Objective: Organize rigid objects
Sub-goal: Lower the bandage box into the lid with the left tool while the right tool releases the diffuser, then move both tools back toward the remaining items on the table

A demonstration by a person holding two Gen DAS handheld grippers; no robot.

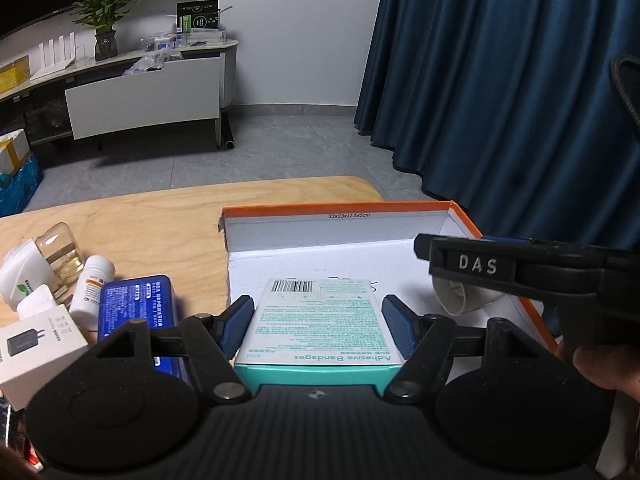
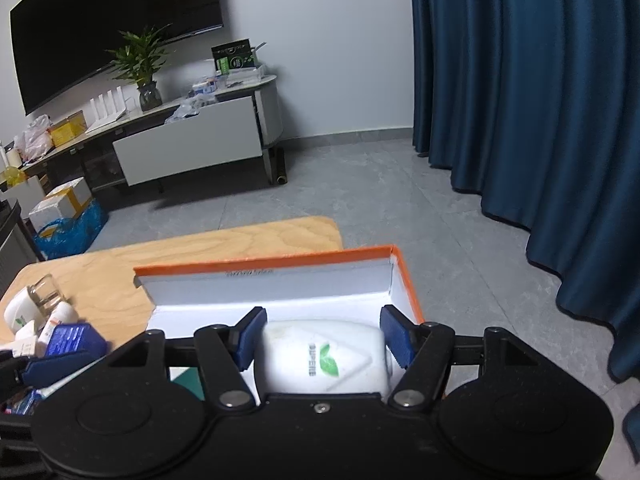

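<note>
My left gripper (image 1: 318,328) is shut on a teal and white adhesive bandages box (image 1: 320,320), its blue pads pressing both long sides. It holds the box over the near part of an open white box with an orange rim (image 1: 340,210). My right gripper (image 2: 324,340) is shut on a white plastic bottle with a green leaf logo (image 2: 320,360), lying sideways between the pads above the same orange-rimmed box (image 2: 264,262). In the left wrist view one of its fingers (image 1: 472,264) reaches in from the right, with the bottle (image 1: 460,300) under it.
Loose items crowd the wooden table (image 1: 160,216) left of the box: a glass jar (image 1: 60,252), a white pill bottle (image 1: 92,288), a blue box (image 1: 136,308) and a white charger box (image 1: 36,348). A blue curtain (image 1: 500,80) hangs behind on the right.
</note>
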